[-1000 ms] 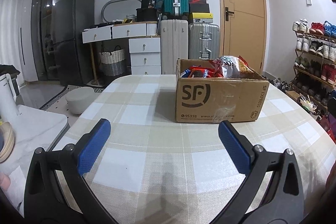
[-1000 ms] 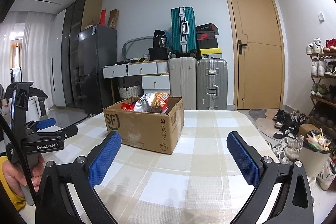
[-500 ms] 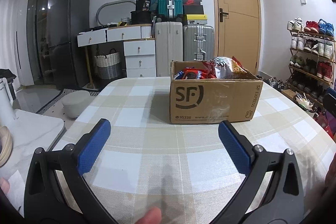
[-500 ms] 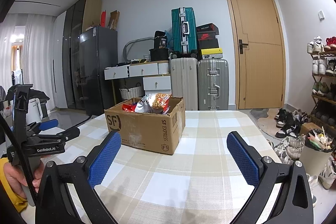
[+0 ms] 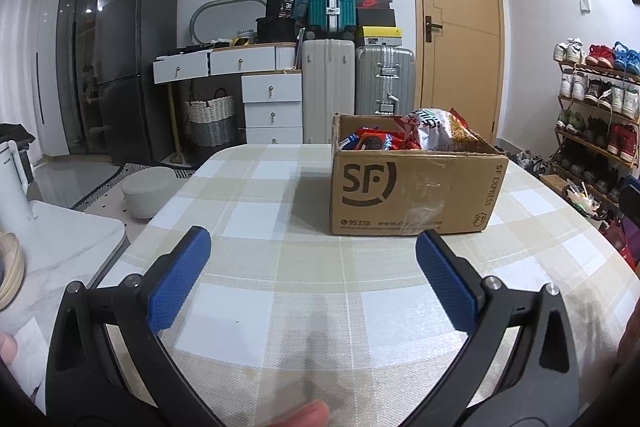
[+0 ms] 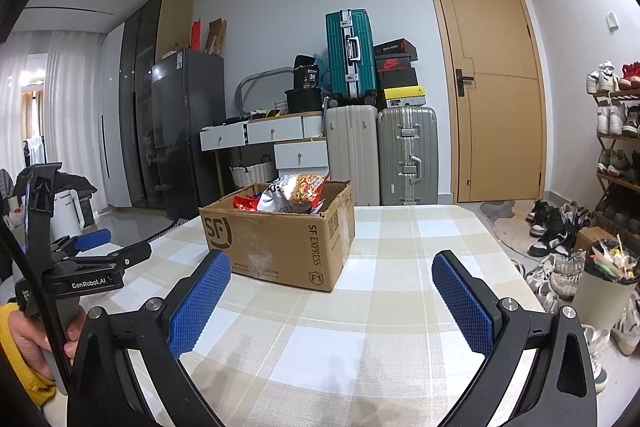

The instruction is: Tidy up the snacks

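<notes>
Box [image 5: 412, 191] nearer L gripper [image 5: 314, 275] vs before, long side facing it.

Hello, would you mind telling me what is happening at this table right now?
A person is holding a two-finger tool in each hand over a table with a checked cloth, about to sort snacks. Both the left tool and the right tool are open and empty. The cardboard box stands on the table ahead of them, holding snack packets and a large crinkly bag. Nothing has been picked up yet.
</notes>
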Motion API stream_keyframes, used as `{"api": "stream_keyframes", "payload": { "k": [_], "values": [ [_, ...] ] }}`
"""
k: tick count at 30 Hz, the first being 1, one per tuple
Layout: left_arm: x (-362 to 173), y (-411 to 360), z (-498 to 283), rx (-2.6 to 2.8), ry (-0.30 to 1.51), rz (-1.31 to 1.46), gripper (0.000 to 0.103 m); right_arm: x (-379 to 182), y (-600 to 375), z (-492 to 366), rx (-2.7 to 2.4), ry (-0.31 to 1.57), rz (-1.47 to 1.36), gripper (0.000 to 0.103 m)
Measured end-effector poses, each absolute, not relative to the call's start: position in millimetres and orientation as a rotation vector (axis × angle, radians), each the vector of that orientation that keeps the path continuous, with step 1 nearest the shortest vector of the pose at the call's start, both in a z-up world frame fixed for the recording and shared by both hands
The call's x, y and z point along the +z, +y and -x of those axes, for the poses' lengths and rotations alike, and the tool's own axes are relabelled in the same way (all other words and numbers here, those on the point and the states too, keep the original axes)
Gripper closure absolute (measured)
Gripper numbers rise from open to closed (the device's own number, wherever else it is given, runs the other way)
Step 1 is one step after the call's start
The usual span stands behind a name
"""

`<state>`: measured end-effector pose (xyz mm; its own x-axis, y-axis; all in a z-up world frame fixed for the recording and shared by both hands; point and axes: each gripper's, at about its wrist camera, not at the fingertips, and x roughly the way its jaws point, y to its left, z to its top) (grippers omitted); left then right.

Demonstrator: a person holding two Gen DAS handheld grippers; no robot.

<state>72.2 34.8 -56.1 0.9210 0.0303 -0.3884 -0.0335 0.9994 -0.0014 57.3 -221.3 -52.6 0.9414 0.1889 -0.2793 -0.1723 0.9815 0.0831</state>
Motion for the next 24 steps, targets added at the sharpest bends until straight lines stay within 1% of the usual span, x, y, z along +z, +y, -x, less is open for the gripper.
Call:
{"api": "stream_keyframes", "payload": {
  "k": [24],
  "values": [
    [-58.1,39.7,-67.9,0.046,0.399,0.032,0.001,-56.0,-221.3,-58.3,0.187,0.299,-0.048,0.001]
  ]
}}
